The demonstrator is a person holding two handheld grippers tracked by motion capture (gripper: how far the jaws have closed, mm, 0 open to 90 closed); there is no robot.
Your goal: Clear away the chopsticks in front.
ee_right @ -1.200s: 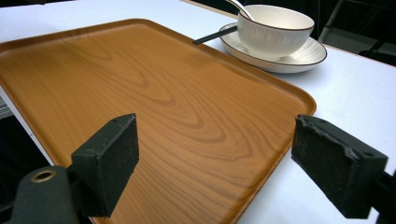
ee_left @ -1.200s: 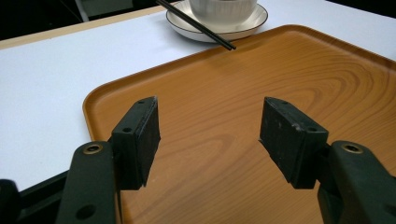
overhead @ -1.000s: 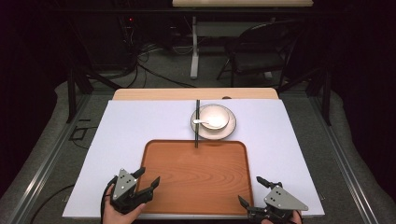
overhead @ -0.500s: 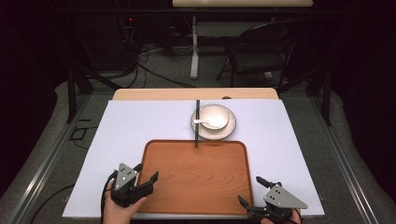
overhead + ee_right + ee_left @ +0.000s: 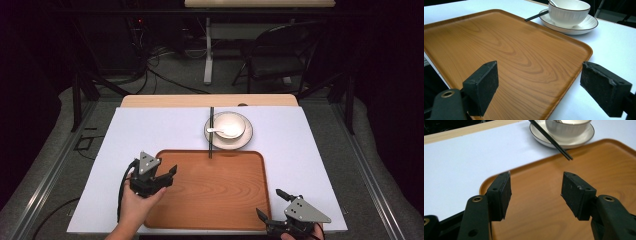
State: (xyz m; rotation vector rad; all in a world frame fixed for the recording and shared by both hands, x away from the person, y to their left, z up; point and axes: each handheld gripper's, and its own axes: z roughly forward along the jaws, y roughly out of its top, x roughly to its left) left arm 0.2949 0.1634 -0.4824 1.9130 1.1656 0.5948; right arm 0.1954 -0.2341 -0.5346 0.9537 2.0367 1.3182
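A wooden tray (image 5: 215,195) lies on the white table cover. Behind it a white bowl (image 5: 229,125) with a spoon stands on a saucer (image 5: 245,141). Black chopsticks (image 5: 211,132) lie from the saucer's left rim onto the tray's far edge. My left gripper (image 5: 170,176) hovers over the tray's left edge, open; its jaws have just been closing a little with nothing between them (image 5: 536,192). My right gripper (image 5: 268,202) is open at the tray's near right corner (image 5: 539,85), straddling the tray's rim (image 5: 574,72) without touching it.
The white cover (image 5: 150,130) has free room left and right of the tray. A strip of bare wooden tabletop (image 5: 165,101) runs along the far side. A chair (image 5: 280,60) and a table leg stand on the floor beyond.
My left gripper has lifted and moved away from the person, onto the tray's left edge, with its jaws slightly narrower. The right gripper has stayed put.
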